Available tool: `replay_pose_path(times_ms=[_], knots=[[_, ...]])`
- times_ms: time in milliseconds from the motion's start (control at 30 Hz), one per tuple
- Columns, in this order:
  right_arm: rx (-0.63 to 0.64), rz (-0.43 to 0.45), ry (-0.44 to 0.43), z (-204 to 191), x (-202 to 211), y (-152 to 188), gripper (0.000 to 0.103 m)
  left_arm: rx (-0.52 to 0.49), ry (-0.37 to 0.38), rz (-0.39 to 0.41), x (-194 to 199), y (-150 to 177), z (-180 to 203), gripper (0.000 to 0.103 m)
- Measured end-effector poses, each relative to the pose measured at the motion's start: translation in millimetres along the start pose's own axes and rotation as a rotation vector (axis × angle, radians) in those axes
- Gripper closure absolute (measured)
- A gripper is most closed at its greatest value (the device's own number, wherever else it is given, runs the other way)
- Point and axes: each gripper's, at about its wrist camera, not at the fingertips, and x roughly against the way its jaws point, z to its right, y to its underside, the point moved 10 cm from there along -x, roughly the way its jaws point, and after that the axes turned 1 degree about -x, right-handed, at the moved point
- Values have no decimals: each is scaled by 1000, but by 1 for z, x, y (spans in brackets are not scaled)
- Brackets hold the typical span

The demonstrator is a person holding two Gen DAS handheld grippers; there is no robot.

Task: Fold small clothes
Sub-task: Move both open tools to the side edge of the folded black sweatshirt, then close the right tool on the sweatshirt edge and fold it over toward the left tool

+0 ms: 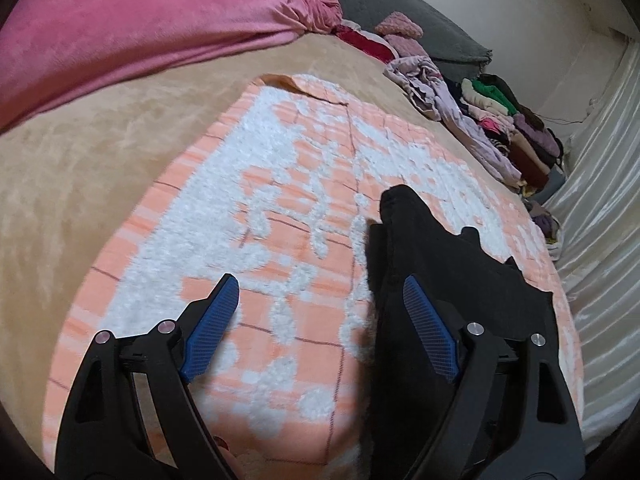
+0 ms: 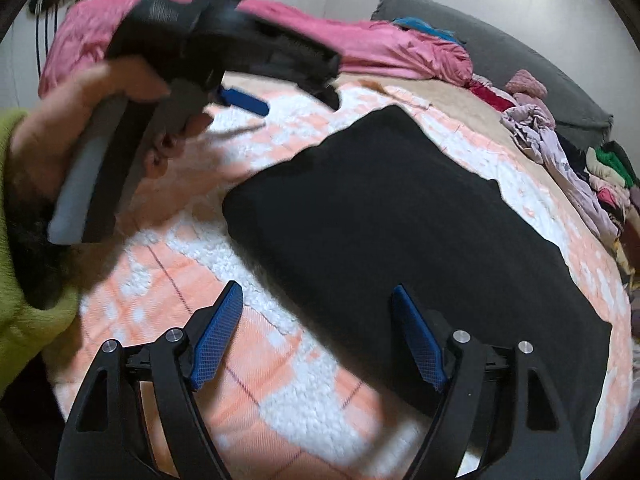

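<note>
A black garment [image 2: 400,220] lies flat on a peach and white patterned blanket [image 2: 280,380] spread over the bed. My right gripper [image 2: 317,288] hovers open over the garment's near edge, and its pads press on nothing. In the left wrist view the black garment [image 1: 440,264] lies under the right-hand finger of my left gripper [image 1: 319,280], which is open over the blanket [image 1: 280,200]. From the right wrist view, a hand [image 2: 100,92] in a green sleeve holds the left gripper [image 2: 300,106] above the blanket, left of the garment.
A pink blanket [image 1: 140,28] is bunched along the far side of the beige bed cover [image 1: 80,168]. A row of loose and folded clothes [image 1: 500,120] runs along the right edge by a grey cloth [image 1: 420,12]. White curtain fabric [image 1: 600,200] hangs further right.
</note>
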Motion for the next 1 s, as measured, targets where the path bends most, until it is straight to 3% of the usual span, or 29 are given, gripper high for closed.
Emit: replay_pose_path(times_ms=[233,333,400,500,567,800,900,1000], knots=[[49,17,88,-3,-25,-15,30,16,59,-26,-9,4,9,26],[38,51,103,2,-23,-20,52,35,98,-55,-15,8,14,26],[3,80,90,9,-18,-21,73,49,136,-78,-19,11,21,25],[-67,118,29,17,-10,-22,89,65,207,-118,-25,15,37,25],[-96,139,4,20,-5,-23,91,64,224,-145,-30,19,46,25],[-210,184,-65,31,10,-21,92,-19,137,-187,-48,20,60,27],[-241,185,-78,33,9,-20,92,-41,107,-203,-52,22,64,44],[-260,191,-84,36,10,-20,92,-59,106,-204,-50,24,73,77]])
